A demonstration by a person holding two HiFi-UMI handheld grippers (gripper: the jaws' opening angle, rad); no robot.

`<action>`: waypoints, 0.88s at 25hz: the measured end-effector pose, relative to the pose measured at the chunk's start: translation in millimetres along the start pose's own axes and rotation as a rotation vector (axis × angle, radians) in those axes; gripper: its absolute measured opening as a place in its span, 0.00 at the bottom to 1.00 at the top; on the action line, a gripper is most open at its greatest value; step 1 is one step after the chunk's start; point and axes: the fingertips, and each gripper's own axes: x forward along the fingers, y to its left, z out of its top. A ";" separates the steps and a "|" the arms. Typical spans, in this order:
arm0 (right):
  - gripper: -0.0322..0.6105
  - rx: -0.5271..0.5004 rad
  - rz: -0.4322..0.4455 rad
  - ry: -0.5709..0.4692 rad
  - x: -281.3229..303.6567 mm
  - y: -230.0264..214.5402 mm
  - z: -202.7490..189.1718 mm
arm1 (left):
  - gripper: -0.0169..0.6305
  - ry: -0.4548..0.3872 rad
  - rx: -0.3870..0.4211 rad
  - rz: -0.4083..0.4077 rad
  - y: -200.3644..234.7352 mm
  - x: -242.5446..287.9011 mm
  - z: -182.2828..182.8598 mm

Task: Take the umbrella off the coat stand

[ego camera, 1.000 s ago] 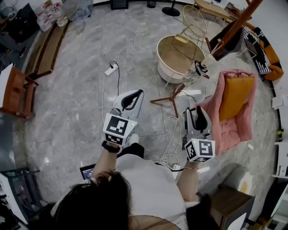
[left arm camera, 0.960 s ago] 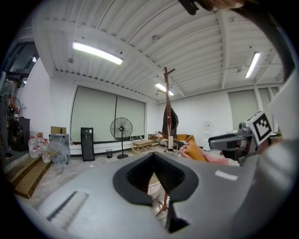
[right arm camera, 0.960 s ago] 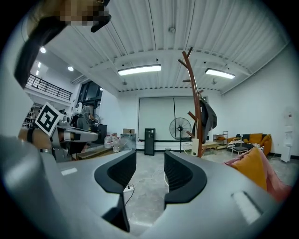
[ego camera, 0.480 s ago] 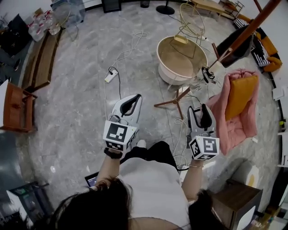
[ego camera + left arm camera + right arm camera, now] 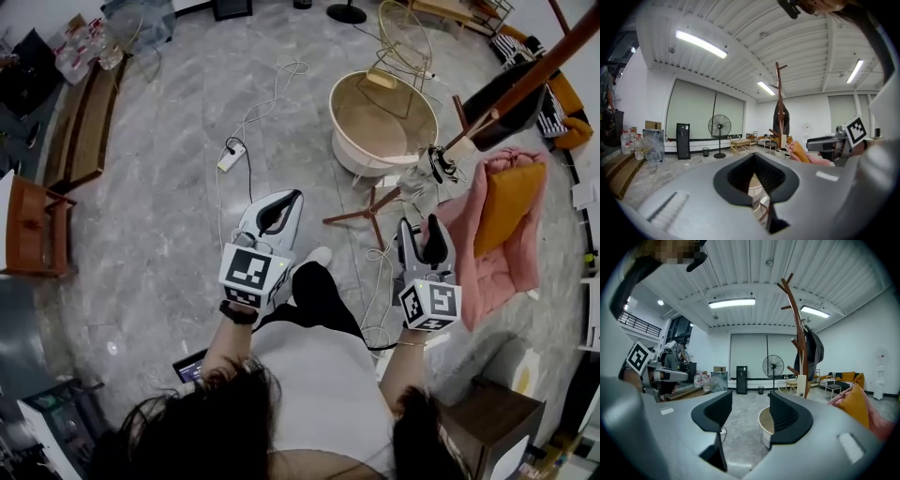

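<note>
Fingers (image 5: 729,180) on the left gripper (image 5: 289,199) are pinched together at the tips, with nothing caught in them. Fingers (image 5: 787,420) on the right gripper (image 5: 420,223) stand a moderate way apart, have just been opening, and there's only floor showing in the gap.

Pose-wise, both arms are stretched out in front of the person at about the same reach, side by side but well apart. Each gripper points nearly level toward the far side of the room, marker cube facing up. The right one sits near the feet of the coat stand (image 5: 800,341) but doesn't touch it.

The umbrella (image 5: 814,351) looks like the dark bundle hanging high up on the stand's trunk, well away from both grippers.

Quick count:
- two grippers
- one coat stand
- one umbrella
- one round beige tub (image 5: 382,117) just beside the stand's base
- one pink armchair (image 5: 478,253) with one orange cushion (image 5: 506,202)
- one pedestal fan (image 5: 773,366) by the far wall
- one white power strip (image 5: 231,156) on the floor
</note>
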 end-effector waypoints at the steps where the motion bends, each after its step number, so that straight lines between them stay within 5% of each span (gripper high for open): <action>1: 0.40 0.002 -0.002 0.000 8.8 -3.1 -0.1 | 0.12 0.000 0.005 -0.004 4.2 8.1 1.6; 11: 0.43 0.012 -0.115 -0.001 91.9 -58.9 7.2 | 0.12 -0.014 0.045 -0.083 48.2 119.7 34.2; 22: 0.46 0.066 -0.312 0.005 115.6 -142.1 11.1 | 0.12 -0.024 0.080 -0.294 19.1 244.8 67.7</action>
